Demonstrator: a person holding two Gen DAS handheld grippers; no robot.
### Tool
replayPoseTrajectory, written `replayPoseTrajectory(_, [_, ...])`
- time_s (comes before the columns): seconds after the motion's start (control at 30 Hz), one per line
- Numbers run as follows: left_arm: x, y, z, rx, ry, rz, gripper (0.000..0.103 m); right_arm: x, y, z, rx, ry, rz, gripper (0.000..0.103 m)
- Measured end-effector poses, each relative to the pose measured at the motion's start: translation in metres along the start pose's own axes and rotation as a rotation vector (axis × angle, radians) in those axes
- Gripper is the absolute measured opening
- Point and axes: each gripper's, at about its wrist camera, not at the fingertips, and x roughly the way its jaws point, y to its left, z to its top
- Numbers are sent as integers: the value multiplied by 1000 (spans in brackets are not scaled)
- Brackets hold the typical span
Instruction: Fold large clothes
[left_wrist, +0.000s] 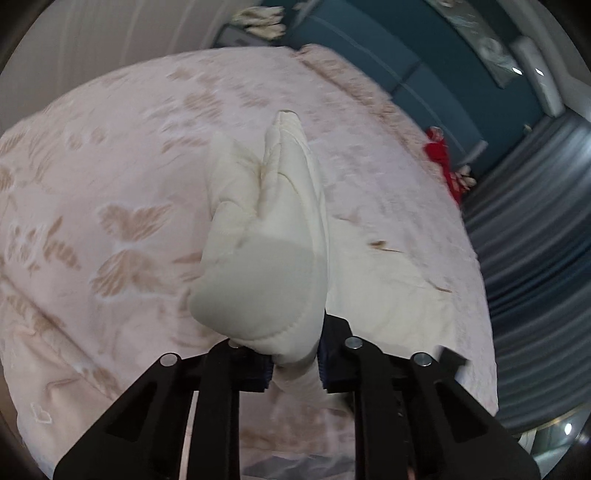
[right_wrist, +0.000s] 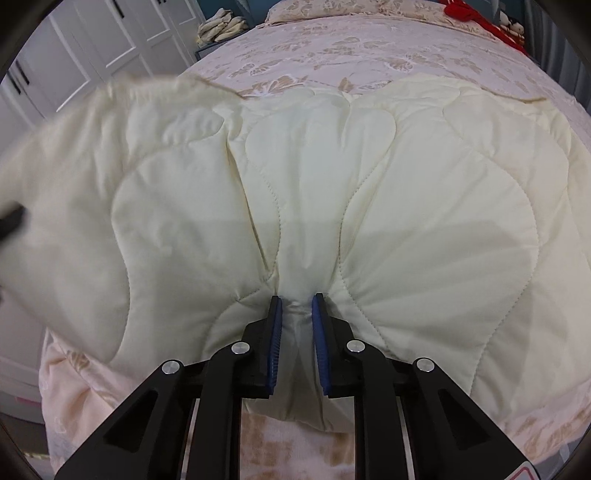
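A cream quilted blanket (right_wrist: 369, 192) lies spread over a pink bed with a tan leaf pattern (right_wrist: 332, 51). My right gripper (right_wrist: 296, 306) is shut on a pinched fold at the blanket's near edge. My left gripper (left_wrist: 295, 354) is shut on another part of the cream blanket (left_wrist: 273, 236), which bunches up and hangs in front of the camera above the bedspread (left_wrist: 110, 184). The left gripper's fingertips are partly hidden by the fabric. In the right wrist view the blanket's left part (right_wrist: 74, 129) is lifted and blurred.
A red garment (left_wrist: 443, 162) lies at the bed's far edge, also in the right wrist view (right_wrist: 476, 14). Plush items (right_wrist: 221, 27) sit on a stand beside the bed. White wardrobe doors (right_wrist: 92, 48) stand at left. A teal headboard (left_wrist: 406, 62) and grey curtains (left_wrist: 535, 258) border the bed.
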Motion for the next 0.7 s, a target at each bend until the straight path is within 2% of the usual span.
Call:
replayPoseTrajectory(0.13, [-2,-65,-9,155,1,-43,15,-2,-6,5,26,10,26,13])
replayPoseTrajectory(0.2, [0,-95,-14,225,-1,-60,15,-19,-15,7,87,12,51,5])
replayPoseTrajectory(0.3, [3,-125,-14,280,6,-75,15,-54,-37,-2,162,-17,139,3])
replayPoseTrajectory(0.4, [9,-143,-12,307,17,-74,15,-73,-56,-19,181,-20,149,2])
replayPoseTrajectory(0.6, [26,-185,-29,378,68,-58,15,-34,-66,-39,225,65,189,0])
replayPoseTrajectory(0.7, [40,-205,-46,419,111,-53,15,-26,-66,-40,213,57,188,0])
